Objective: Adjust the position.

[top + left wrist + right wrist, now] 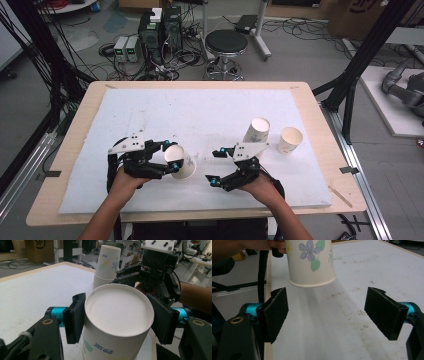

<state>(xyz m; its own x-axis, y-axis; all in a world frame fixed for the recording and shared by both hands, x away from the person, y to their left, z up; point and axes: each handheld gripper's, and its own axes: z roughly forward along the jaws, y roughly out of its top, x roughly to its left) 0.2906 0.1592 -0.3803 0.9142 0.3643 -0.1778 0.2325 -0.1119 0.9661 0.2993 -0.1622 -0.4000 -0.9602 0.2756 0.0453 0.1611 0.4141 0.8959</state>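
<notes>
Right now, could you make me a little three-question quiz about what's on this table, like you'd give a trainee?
1. True or false: the left tool is shut on a cup.
2. How many single cups stand alone beside the stack?
A) none B) one C) three
3. Fill in: the right tool's jaws are ____.

Key:
1. True. In the left gripper view both pads press the cup's sides.
2. B. One lone cup stands right of the stack.
3. Open. In the right gripper view the jaws stand wide apart with nothing between them.
</notes>
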